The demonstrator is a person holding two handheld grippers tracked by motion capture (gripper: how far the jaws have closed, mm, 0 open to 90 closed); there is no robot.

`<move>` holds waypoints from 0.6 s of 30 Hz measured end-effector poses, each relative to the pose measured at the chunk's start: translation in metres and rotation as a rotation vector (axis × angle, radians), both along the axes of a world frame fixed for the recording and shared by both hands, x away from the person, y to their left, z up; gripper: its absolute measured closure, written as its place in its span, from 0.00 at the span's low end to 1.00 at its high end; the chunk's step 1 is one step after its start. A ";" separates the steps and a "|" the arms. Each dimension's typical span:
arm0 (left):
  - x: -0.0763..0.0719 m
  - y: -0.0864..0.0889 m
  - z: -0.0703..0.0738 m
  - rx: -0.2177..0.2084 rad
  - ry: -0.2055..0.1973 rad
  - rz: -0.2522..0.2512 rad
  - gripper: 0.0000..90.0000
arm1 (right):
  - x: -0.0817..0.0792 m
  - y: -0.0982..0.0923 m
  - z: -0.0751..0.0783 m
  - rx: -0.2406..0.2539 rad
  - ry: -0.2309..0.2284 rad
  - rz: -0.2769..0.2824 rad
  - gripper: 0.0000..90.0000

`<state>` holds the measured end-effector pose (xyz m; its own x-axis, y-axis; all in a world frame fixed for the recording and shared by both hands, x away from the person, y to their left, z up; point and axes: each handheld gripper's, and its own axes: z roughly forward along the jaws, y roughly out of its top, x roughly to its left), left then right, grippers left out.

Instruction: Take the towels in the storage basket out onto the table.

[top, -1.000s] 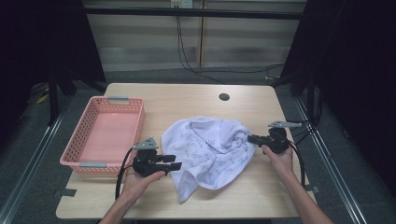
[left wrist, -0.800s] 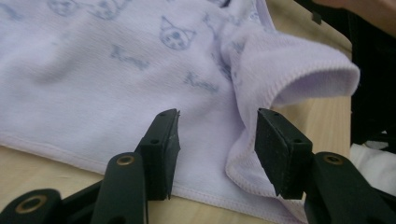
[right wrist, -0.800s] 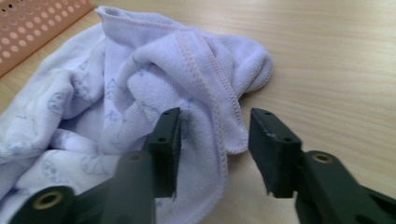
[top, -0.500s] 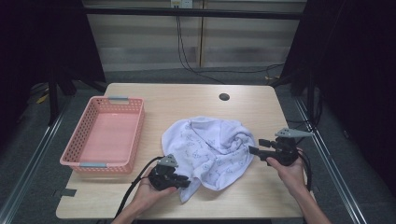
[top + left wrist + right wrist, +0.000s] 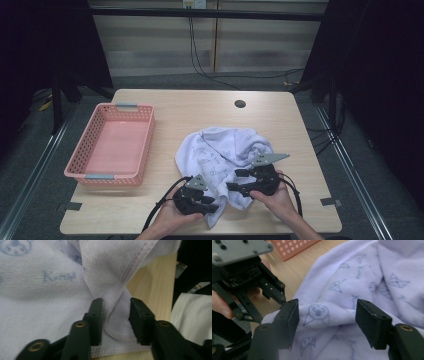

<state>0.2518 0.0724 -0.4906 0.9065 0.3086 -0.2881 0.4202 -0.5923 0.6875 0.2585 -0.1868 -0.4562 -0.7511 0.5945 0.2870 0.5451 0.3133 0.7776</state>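
Lilac towel (image 5: 50,290) corner between left jaws — unpinched.

Towel (image 5: 220,155) lies crumpled on the table (image 5: 200,107), right of centre and toward the near edge; basket (image 5: 112,145) sits to its left, apart from it; left gripper (image 5: 212,207) is at the towel's near corner, with the hem between its jaws; right gripper (image 5: 231,181) is just right of it, over the towel's near-right edge.
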 end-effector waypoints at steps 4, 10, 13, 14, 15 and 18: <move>0.007 0.025 0.011 -0.073 0.006 0.048 0.58 | 0.004 0.014 -0.012 -0.022 0.025 0.044 0.37; 0.023 0.056 0.011 -0.107 0.005 0.205 0.53 | 0.007 0.024 -0.041 -0.153 0.038 0.044 0.63; 0.029 0.061 0.009 -0.105 0.009 0.233 0.53 | 0.011 0.015 -0.040 -0.155 0.056 0.029 0.81; 0.030 0.062 0.008 -0.105 0.011 0.238 0.53 | 0.012 0.011 -0.041 -0.146 0.065 0.034 0.82; 0.031 0.062 0.008 -0.102 0.012 0.234 0.53 | 0.014 0.005 -0.041 -0.142 0.075 0.031 0.83; 0.030 0.061 0.008 -0.103 0.012 0.221 0.53 | 0.020 -0.018 -0.040 -0.153 0.077 0.018 0.83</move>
<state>0.2818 0.1334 -0.4830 0.8164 0.4678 -0.3385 0.5403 -0.4120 0.7337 0.2781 -0.2046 -0.4964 -0.7411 0.6226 0.2515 0.5946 0.4345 0.6764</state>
